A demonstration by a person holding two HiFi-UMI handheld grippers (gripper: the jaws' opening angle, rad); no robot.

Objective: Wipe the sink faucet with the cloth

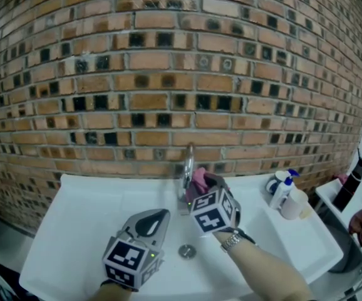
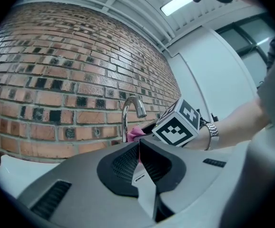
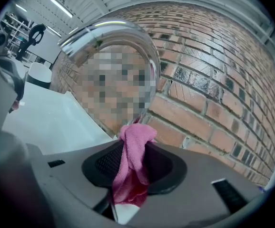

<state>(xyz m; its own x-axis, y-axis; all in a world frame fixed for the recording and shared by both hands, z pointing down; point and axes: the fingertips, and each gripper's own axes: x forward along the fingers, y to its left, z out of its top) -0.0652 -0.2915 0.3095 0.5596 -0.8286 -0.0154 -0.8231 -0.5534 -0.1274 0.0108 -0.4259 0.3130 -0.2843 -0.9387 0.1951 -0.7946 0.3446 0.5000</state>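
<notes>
Soft, likely light cloth (image 3: 129,172) is clamped at its bunched fold by the right gripper (image 3: 133,144) fingers (image 3: 162,164) beside the faucet (image 3: 110,28), left gripper (image 2: 138,145) shut, empty.

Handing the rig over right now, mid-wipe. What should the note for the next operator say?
Left gripper: shut, empty, over the sink, left of the faucet.
Right gripper: shut on the pink cloth, whose tip is at the faucet's upright stem. Contact cannot be confirmed.
Done: cloth gripped and at the faucet. How much is wiped cannot be told.
Left: probably wipe the stem, arch and spout.
</notes>
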